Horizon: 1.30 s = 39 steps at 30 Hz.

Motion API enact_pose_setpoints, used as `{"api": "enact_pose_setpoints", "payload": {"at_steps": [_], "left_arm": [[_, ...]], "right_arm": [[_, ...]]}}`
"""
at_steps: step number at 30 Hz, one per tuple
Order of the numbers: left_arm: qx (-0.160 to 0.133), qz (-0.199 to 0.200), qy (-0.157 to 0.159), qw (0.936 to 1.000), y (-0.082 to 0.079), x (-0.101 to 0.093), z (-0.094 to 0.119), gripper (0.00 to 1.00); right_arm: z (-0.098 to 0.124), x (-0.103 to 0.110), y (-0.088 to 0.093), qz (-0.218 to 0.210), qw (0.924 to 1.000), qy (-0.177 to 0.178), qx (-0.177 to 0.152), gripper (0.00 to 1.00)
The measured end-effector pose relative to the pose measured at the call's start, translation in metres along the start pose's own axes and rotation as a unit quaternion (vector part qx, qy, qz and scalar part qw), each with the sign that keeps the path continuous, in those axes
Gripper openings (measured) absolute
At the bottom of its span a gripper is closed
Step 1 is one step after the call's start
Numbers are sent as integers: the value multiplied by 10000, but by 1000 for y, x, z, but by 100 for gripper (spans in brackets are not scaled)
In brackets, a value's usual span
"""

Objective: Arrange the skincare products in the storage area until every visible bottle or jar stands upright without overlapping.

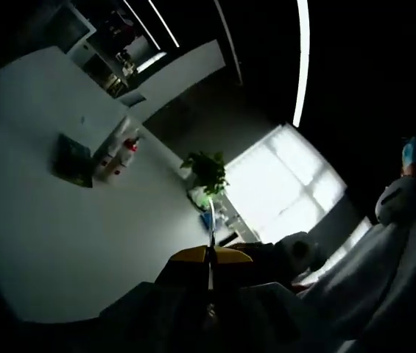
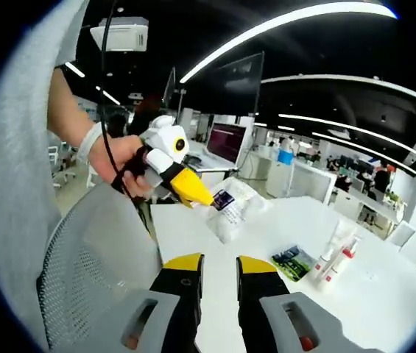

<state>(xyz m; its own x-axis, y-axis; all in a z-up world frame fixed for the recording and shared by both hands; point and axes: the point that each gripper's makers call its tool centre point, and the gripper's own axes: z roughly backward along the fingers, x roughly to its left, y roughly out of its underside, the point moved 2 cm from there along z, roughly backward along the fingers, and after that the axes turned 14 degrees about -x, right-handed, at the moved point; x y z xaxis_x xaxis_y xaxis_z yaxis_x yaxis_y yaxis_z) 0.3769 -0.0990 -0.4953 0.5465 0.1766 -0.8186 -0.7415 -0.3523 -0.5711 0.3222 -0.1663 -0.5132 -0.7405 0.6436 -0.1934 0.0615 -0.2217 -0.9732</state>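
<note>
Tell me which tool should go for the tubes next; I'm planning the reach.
Right. The right tool is open and faces the tubes across the table; the left tool is raised, shut, by the plastic bag.

White table (image 2: 281, 220), broad and pale; grey mesh office chair (image 2: 97, 257) at its near left; dark monitor (image 2: 226, 141) lit magenta, far behind the table; large dark screen (image 2: 222, 84) hanging above it; white projector (image 2: 123, 34) on the ceiling, upper left; long ceiling light strips (image 2: 281, 22); potted green plant (image 1: 206, 173) beside a bright window (image 1: 281, 184).
</note>
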Motion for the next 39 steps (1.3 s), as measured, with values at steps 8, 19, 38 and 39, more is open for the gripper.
{"api": "enact_pose_setpoints", "payload": {"at_steps": [8,19,38,39], "left_arm": [[105,-30,-86,9999,-25,5,-19,0],[165,-158,-210,9995,-60,15,-45,0],[135,-137,-663,9976,-133,58,-75,0],[128,-137,-698,9974,-137,61,-76,0]], "right_arm": [[-3,-5,5,-72,9999,91,95,22],[0,-10,5,272,9993,217,111,17],[-1,-16,12,335,9984,337,305,20],[0,-17,13,331,9983,358,316,20]]}}
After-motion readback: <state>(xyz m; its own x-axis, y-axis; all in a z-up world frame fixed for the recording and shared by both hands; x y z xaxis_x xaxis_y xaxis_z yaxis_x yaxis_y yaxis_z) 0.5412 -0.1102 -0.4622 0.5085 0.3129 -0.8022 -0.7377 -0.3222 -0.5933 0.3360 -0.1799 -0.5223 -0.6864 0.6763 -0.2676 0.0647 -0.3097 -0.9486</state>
